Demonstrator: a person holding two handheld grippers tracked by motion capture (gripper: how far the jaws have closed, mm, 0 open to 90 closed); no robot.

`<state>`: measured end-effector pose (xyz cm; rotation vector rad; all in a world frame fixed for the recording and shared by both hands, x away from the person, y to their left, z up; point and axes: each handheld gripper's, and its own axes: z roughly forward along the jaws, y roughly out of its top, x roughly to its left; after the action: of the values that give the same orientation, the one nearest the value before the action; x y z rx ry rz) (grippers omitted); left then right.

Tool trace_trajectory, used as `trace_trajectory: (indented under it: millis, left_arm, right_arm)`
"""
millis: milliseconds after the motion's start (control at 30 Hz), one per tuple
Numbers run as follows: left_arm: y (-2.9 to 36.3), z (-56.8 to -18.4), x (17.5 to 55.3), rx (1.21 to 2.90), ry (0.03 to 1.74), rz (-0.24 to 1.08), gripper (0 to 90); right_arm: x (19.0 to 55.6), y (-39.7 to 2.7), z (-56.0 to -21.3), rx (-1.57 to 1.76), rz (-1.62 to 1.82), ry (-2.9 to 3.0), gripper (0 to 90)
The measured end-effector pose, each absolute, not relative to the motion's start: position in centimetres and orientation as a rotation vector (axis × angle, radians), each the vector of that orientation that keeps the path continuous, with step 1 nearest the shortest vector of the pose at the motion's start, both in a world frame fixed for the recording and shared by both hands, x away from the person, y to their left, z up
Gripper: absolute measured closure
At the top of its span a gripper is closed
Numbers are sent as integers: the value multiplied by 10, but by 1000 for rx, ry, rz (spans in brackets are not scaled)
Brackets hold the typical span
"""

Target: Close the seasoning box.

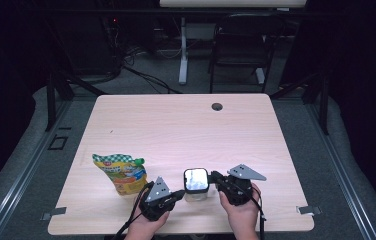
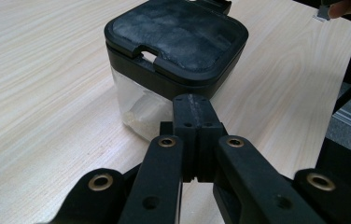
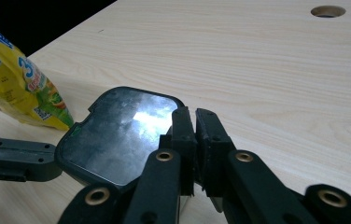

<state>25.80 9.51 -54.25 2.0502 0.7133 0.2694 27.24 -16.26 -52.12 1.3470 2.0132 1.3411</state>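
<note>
Near the tabletop's (image 1: 126, 115) front edge, the clear square container with black lid (image 1: 196, 181) is flanked; left gripper (image 1: 180, 193) clenched empty, right gripper (image 1: 214, 176) nearly clenched at the lid's edge. The base is best braced before prying.

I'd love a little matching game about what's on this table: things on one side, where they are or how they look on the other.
1. snack pouch
2. container
3. cable hole
4. left tool

a. clear walls, black lid
b. far side of the table
c. yellow, standing at the left
d. shut, at the container's side

Pairs: 1-c, 2-a, 3-b, 4-d
</note>
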Motion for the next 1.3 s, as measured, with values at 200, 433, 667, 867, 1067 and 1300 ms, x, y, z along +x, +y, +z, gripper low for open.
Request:
trace_trajectory:
  millis: [200, 433, 667, 867, 1067, 1300]
  left_arm:
    - [96, -541, 259, 2045, 713, 269, 900]
    - [95, -540, 258, 2044, 709, 269, 900]
    - [96, -540, 260, 2047, 721, 275, 900]
    - [96, -539, 260, 2047, 713, 268, 900]
    - [95, -538, 260, 2039, 708, 267, 900]
    - [94, -534, 261, 2034, 705, 272, 900]
  right_arm:
    - [275, -167, -523, 1415, 1393, 1996, 824]
    - [274, -166, -524, 1393, 1410, 1992, 870]
    - [274, -167, -525, 1391, 1414, 1995, 871]
    - [275, -168, -525, 1399, 1426, 1994, 871]
    - [275, -169, -525, 1403, 1427, 1996, 871]
    - [275, -170, -526, 1417, 1446, 1990, 871]
